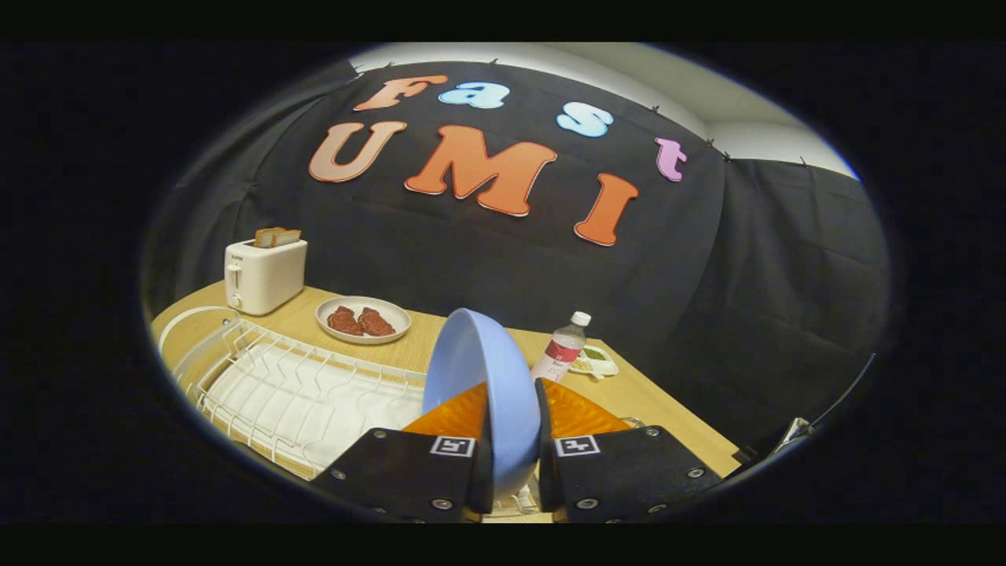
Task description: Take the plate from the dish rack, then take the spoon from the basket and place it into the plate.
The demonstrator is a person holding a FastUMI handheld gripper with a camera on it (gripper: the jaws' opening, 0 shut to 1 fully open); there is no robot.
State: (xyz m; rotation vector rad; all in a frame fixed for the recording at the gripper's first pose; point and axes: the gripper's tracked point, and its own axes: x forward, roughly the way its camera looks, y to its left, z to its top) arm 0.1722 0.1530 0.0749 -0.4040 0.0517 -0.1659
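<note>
A black cloth (487, 259) hangs as the booth's wall behind a light wooden table (440, 338) and wraps around its far side in loose folds. Above the cloth, a pale wall (692, 90) shows, evenly lit. The table's surface has a warm, pale grain under soft light.

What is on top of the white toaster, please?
Two slices of toast stick out of the toaster; their lower parts are hidden inside its slots. The hand-held gripper is shut on the blue plate.
</note>
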